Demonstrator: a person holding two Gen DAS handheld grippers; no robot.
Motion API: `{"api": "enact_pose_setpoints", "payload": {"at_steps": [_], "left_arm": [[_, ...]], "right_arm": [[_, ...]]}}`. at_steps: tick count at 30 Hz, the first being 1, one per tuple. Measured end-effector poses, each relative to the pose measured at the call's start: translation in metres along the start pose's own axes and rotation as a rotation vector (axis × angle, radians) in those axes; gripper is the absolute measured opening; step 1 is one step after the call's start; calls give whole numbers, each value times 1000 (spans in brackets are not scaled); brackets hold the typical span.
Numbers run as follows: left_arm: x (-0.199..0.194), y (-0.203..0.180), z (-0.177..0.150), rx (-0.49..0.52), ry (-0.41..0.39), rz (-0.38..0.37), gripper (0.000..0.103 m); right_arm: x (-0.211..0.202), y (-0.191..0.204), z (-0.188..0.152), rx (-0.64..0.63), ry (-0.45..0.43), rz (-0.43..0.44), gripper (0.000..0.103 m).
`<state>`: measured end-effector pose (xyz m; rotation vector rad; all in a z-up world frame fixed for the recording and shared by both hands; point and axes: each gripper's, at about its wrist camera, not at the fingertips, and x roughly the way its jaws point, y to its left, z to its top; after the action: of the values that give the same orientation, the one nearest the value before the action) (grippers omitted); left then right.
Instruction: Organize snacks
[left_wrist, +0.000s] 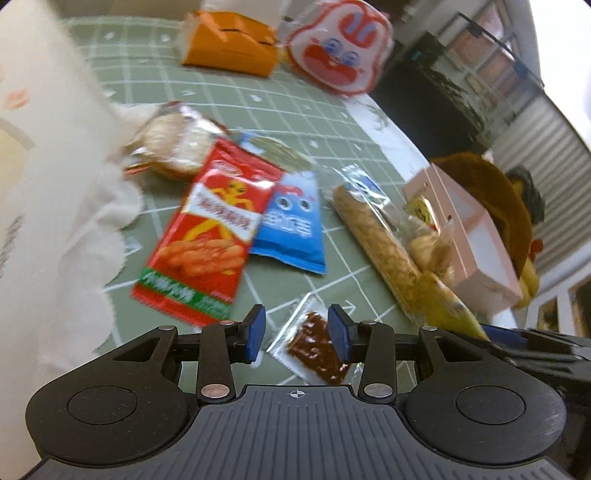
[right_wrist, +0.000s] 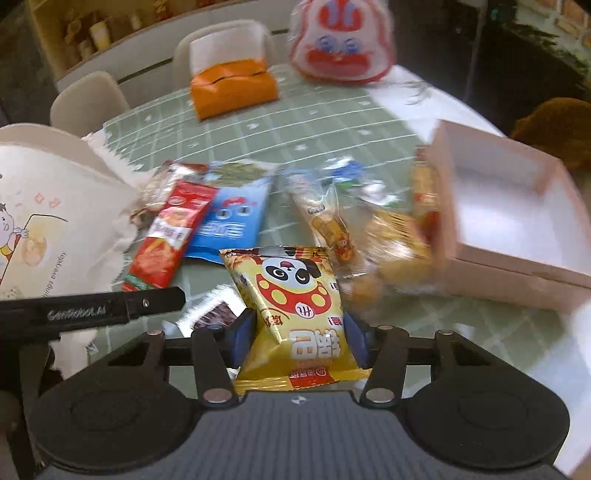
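Yellow panda snack (right_wrist: 295, 314) clamped in right gripper (right_wrist: 297, 338), left gripper (left_wrist: 297, 332) fingers apart over brown wafer packet (left_wrist: 314, 347).

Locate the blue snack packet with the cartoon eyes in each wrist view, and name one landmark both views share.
Left wrist: blue snack packet just above centre, beside the red snack packet.
Right wrist: blue snack packet left of centre, behind the yellow panda packet.
Shared landmark: the orange tissue box, far across the table.

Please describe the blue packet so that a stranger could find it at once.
On the green grid tablecloth, look at the row of snacks left of the pink box. The blue packet lies beside the red packet. Only it is blue with two cartoon eyes.
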<state>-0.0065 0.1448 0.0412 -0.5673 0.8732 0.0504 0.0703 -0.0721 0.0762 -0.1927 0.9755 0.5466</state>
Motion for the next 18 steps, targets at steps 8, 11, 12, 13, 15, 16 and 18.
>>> {"api": "enact_pose_setpoints", "payload": {"at_steps": [8,11,12,13,15,16,18], "left_arm": [[23,-28,-12,113,74,-26,43],[23,-39,-23,143,111,-72,43],[23,-44,-27,158,124,-86,43],[22,-48,-32,180,139,-100,43],[22,-59,-41,245,170,-119,43],[21,-66,-45,287,184,-124,43],[17,-76,-50,357,173,-112,43]], "right_arm": [[-10,-27,-45,-7,10,-105,51],[-9,-35,-60,0,26,-111,55],[-8,-37,-65,0,34,-130,56],[-7,-38,-70,-1,38,-149,64],[-4,-40,-79,1,42,-185,75],[-3,-42,-82,3,47,-197,77],[0,-47,-88,18,55,-211,80]]}}
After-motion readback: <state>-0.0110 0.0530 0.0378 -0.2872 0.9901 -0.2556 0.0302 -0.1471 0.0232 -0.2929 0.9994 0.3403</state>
